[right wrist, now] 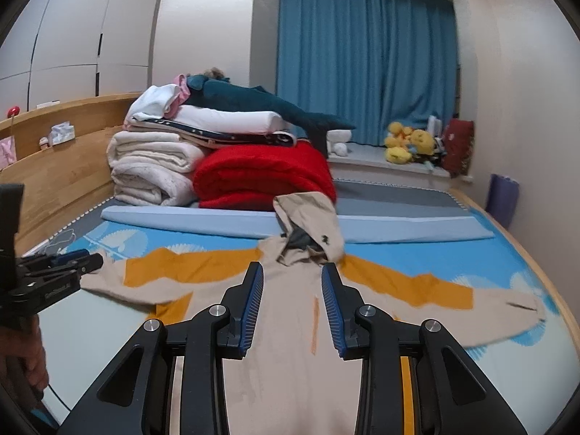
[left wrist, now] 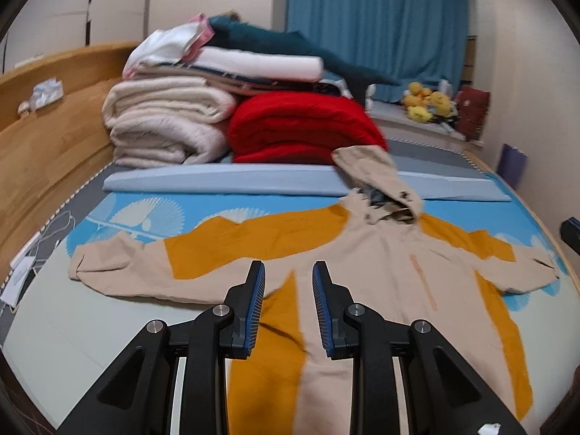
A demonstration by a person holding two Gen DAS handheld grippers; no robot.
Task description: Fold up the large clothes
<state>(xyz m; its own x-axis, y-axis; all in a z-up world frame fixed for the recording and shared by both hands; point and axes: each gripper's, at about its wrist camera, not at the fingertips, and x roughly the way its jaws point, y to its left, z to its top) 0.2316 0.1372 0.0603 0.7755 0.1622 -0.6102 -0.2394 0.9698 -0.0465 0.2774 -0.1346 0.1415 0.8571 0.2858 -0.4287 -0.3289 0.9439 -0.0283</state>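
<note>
A beige and mustard hooded jacket (left wrist: 380,253) (right wrist: 290,311) lies spread front up on the bed, both sleeves stretched out sideways. Its hood (left wrist: 369,166) (right wrist: 308,210) rests on a folded light-blue sheet. My left gripper (left wrist: 288,266) hovers over the jacket's left chest, open, with nothing between its blue pads. My right gripper (right wrist: 291,268) hangs over the chest below the collar, also open and empty. In the right wrist view the left gripper (right wrist: 78,259) shows beside the left sleeve's cuff, with a hand below it. The right gripper (left wrist: 571,232) peeks in at the left wrist view's right edge.
Folded cream blankets (left wrist: 163,123) and a red blanket (left wrist: 301,127) are stacked behind the jacket, with more bedding on top. A light-blue folded sheet (left wrist: 253,177) crosses the bed. A wooden headboard (left wrist: 43,134) runs along the left; cables and papers (left wrist: 25,268) lie beside it. Plush toys (left wrist: 424,101) sit by the curtain.
</note>
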